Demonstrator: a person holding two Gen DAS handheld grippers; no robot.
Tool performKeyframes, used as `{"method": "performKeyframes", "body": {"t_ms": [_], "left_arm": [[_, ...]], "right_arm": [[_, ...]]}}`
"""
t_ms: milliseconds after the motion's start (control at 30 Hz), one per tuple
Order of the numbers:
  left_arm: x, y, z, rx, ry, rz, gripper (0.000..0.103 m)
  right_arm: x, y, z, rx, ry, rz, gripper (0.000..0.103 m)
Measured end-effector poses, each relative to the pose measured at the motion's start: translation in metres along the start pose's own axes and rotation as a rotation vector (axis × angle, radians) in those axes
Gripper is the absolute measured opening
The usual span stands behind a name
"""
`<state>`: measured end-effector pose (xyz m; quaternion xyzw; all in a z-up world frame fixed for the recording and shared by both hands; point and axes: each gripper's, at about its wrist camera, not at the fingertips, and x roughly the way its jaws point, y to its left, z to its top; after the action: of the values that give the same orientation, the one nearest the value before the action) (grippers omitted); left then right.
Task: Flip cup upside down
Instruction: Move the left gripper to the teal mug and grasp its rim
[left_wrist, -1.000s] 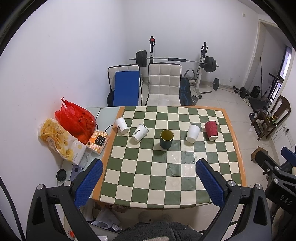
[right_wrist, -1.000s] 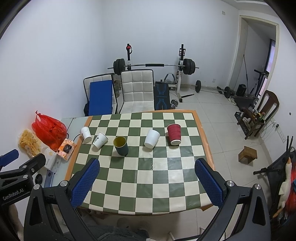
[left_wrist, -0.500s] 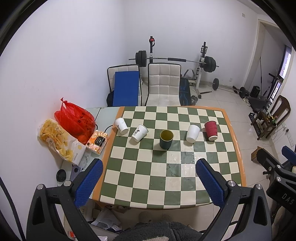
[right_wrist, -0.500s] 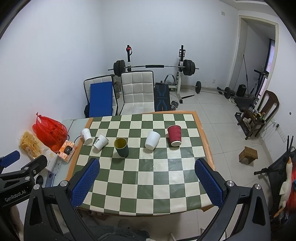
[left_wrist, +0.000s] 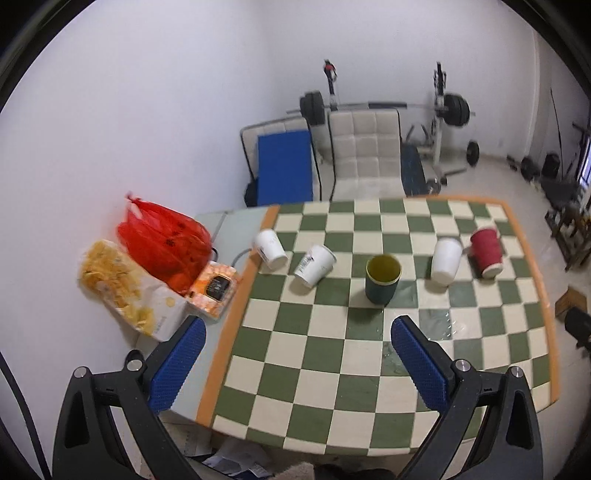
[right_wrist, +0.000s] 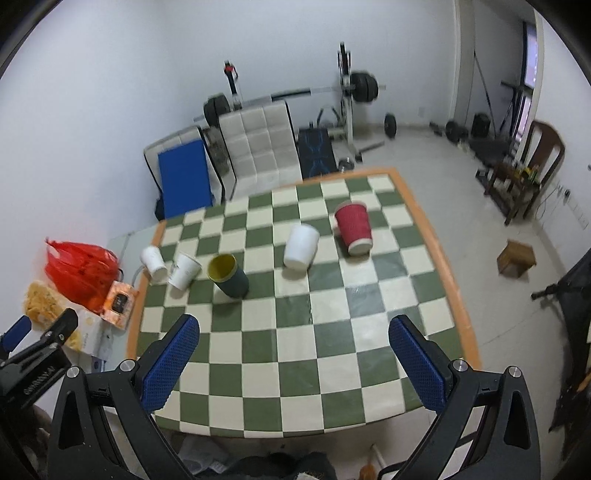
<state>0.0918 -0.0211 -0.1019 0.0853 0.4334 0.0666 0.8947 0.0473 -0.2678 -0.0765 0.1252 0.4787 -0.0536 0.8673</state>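
Observation:
Several cups stand in a row on the green-and-cream checkered table (left_wrist: 332, 369). A dark green cup (left_wrist: 382, 278) (right_wrist: 228, 270) stands mouth up in the middle, with a yellow inside. A white cup with print (left_wrist: 314, 265) (right_wrist: 184, 270) stands mouth up to its left. A white cup (left_wrist: 270, 248) (right_wrist: 154, 261) at the far left, another white cup (left_wrist: 446, 260) (right_wrist: 301, 246) and a red ribbed cup (left_wrist: 487, 252) (right_wrist: 354, 228) stand upside down. My left gripper (left_wrist: 297, 362) and right gripper (right_wrist: 293, 360) are open and empty, above the table's near part.
A red plastic bag (left_wrist: 162, 236), a snack bag (left_wrist: 125, 288) and an orange box (left_wrist: 216, 286) lie on a side surface left of the table. Chairs (left_wrist: 364, 155) and a barbell rack stand behind it. A small wooden stool (right_wrist: 516, 257) is on the floor at right.
Both grippers have moved forward and lower towards the table, so the cups look larger. The left view has swung left, the right view has tilted. The cups have not moved.

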Motion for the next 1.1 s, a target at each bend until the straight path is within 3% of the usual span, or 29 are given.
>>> {"method": "performKeyframes", "body": {"t_ms": [200, 400, 500, 800, 1100], "left_arm": [[0.086, -0.029, -0.008, 0.03, 0.1, -0.049, 0.103], [0.165, -0.055, 0.0, 0.05, 0.15, -0.137, 0.103], [0.199, -0.069, 0.004, 0.086, 0.145, -0.168, 0.103], [0.267, -0.099, 0.007, 0.185, 0.093, -0.243, 0.103], [0.293, -0.114, 0.004, 0.243, 0.008, -0.305, 0.103]], "right_arm": [[0.109, 0.0, 0.008, -0.017, 0.084, -0.009, 0.103], [0.234, -0.004, -0.001, 0.011, 0.175, -0.012, 0.103], [0.274, -0.017, -0.01, 0.028, 0.209, -0.019, 0.103], [0.328, -0.026, -0.012, 0.033, 0.297, -0.057, 0.103], [0.366, -0.038, -0.011, 0.029, 0.318, -0.123, 0.103]]}}
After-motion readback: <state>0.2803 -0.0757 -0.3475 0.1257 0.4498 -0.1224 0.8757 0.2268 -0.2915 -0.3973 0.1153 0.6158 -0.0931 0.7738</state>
